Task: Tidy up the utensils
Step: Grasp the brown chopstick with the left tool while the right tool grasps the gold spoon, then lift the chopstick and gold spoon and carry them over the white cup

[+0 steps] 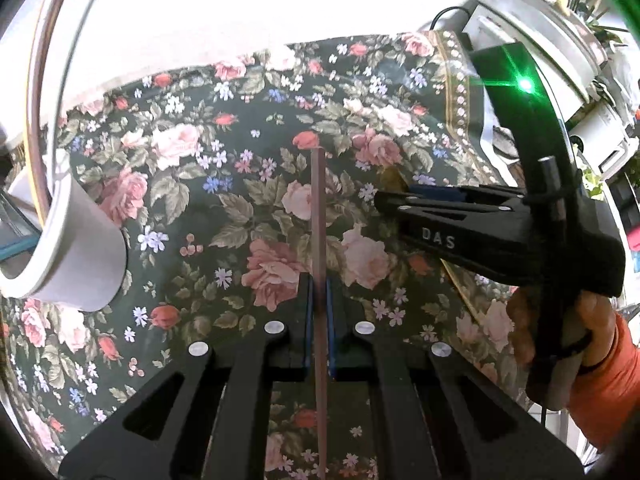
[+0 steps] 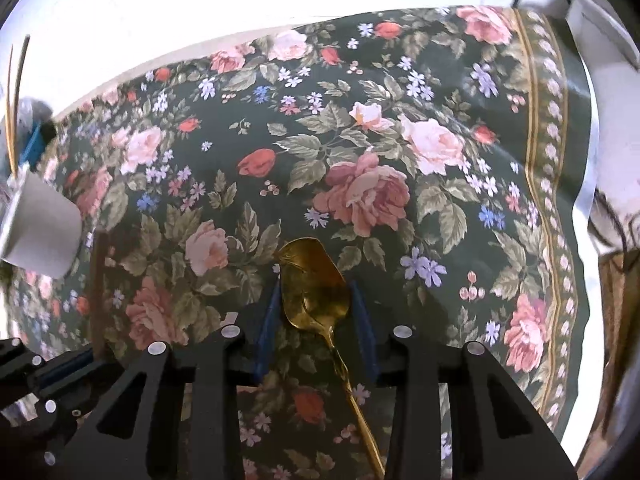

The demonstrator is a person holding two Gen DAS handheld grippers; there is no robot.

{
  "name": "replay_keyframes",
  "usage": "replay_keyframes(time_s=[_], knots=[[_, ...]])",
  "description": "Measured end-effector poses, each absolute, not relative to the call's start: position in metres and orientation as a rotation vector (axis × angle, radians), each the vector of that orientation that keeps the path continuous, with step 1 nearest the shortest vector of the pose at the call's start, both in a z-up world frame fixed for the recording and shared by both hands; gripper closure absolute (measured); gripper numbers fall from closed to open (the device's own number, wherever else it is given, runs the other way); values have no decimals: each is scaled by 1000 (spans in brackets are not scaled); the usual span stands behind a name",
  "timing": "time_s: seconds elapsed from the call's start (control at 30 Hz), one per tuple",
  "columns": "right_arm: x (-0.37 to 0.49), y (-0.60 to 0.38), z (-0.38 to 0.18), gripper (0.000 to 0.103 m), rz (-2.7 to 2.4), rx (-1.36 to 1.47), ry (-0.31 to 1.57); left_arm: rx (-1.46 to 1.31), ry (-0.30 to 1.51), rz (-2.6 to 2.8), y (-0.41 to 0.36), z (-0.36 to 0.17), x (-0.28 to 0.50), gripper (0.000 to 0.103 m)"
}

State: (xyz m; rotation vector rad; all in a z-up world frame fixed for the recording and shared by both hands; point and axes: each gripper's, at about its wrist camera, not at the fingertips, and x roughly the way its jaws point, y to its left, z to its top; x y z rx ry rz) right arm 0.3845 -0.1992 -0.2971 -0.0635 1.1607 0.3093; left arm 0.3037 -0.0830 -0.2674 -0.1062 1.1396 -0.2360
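My left gripper (image 1: 319, 304) is shut on a thin brown chopstick (image 1: 318, 220) that points forward above the floral tablecloth. My right gripper (image 2: 316, 300) is shut on the bowl of a gold spoon (image 2: 314, 284), with the handle trailing back under the gripper. The right gripper also shows in the left wrist view (image 1: 384, 198), off to the right of the chopstick. A white cup (image 1: 76, 248) stands at the left with thin sticks (image 1: 38, 92) standing in it. The cup also shows at the far left of the right wrist view (image 2: 42, 232).
A dark floral tablecloth (image 2: 400, 140) covers the table. White appliances (image 1: 552, 40) stand at the back right by the cloth's bordered edge. A blue item (image 2: 34, 144) sits behind the cup. The left gripper's body (image 2: 44, 384) shows at lower left.
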Motion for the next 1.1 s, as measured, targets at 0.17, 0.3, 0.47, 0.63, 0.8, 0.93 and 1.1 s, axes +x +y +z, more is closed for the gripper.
replay_keyframes(time_s=[0.17, 0.3, 0.47, 0.63, 0.8, 0.93, 1.1], knots=[[371, -215, -271, 71, 313, -18, 1113, -90, 1094, -262, -87, -245, 298, 98], [353, -227, -242, 71, 317, 37, 1051, -77, 1056, -277, -88, -231, 295, 98], [339, -233, -225, 71, 304, 75, 1007, -63, 1008, -286, -88, -211, 283, 98], [323, -240, -209, 71, 293, 111, 966, -44, 950, -279, -88, -192, 272, 98], [309, -239, -195, 71, 297, 123, 930, -54, 895, -271, -81, -175, 262, 98], [300, -233, -181, 72, 313, 121, 895, -61, 845, -254, -73, -158, 256, 98], [292, -222, -162, 72, 337, 112, 846, -61, 780, -228, -63, -138, 251, 98]])
